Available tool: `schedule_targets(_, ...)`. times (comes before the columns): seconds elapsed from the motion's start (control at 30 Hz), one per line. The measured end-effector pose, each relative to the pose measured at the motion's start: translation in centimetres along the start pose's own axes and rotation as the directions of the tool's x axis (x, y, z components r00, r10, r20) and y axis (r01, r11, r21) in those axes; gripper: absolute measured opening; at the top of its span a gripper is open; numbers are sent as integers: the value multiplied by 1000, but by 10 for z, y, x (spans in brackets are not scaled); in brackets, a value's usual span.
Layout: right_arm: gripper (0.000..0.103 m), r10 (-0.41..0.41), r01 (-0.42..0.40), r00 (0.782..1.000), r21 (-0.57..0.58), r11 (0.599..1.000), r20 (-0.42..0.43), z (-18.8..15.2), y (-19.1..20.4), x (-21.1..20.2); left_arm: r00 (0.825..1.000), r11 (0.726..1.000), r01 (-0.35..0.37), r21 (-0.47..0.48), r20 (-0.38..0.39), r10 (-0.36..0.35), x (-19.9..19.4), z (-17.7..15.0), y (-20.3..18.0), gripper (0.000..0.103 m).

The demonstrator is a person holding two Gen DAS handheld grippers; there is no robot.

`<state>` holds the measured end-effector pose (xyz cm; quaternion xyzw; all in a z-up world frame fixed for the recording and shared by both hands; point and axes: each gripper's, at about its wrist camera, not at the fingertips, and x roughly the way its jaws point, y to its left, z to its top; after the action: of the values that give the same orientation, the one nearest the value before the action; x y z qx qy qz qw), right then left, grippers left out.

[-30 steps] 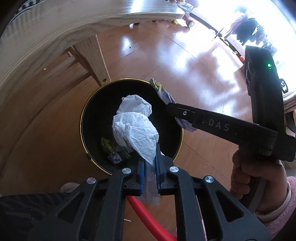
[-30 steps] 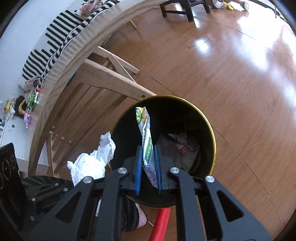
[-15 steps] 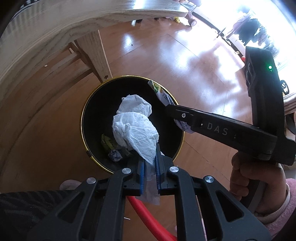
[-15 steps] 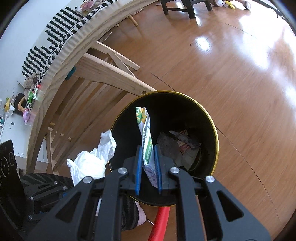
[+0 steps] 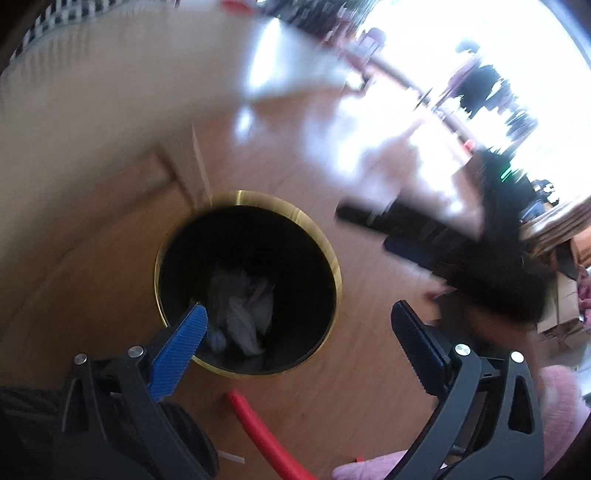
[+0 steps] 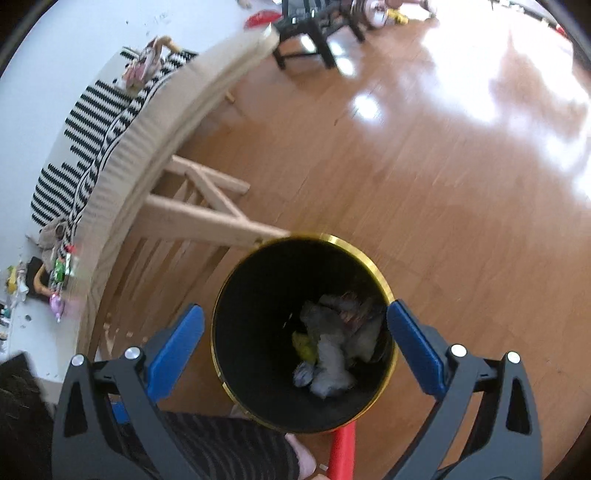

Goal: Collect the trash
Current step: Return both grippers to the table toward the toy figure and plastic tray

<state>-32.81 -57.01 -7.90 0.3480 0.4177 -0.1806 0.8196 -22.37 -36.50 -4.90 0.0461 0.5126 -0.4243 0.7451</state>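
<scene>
A black bin with a gold rim (image 5: 334, 266) (image 6: 380, 273) stands on the wood floor below both grippers. White crumpled tissue (image 5: 240, 310) (image 6: 332, 362) lies at its bottom with a green-yellow wrapper (image 6: 304, 347) and other scraps. My left gripper (image 5: 295, 325) is open and empty above the bin's near edge. My right gripper (image 6: 295, 332) is open and empty, its blue pads (image 6: 177, 350) either side of the bin. The right gripper also shows blurred in the left wrist view (image 5: 424, 229).
A light wooden table (image 6: 207, 99) with a striped cloth stands left of the bin, its leg (image 6: 207, 225) touching the rim. A red tube (image 5: 266, 432) lies on the floor near the bin. A black chair (image 6: 314, 33) stands far off.
Both grippers opened and dropped their loads: the tissue and the wrapper now lie in the bin. Both grippers have risen and the views are blurred by motion.
</scene>
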Motion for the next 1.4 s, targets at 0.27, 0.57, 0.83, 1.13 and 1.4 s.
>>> schedule_targets(0.27,96,31,6,991,-271,963,133,25,107,-10,853,905,-412,-103,305,423,-158,32,91,97)
schedule_targets(0.57,96,201,-123,976,-558,821,80,26,298,23,705,640,-579,-506,85,705,-234,13,276,97)
schedule_targets(0.83,96,253,-187,967,-637,748,13,14,437,73,719,609,-528,-592,68,691,-242,33,333,97)
schedule_targets(1.13,96,290,-237,957,-646,726,-25,23,537,123,736,612,-517,-598,54,674,-201,80,383,97)
schedule_targets(1.4,96,206,-170,978,-721,672,-38,12,587,182,737,605,-543,-583,15,675,-191,74,425,97)
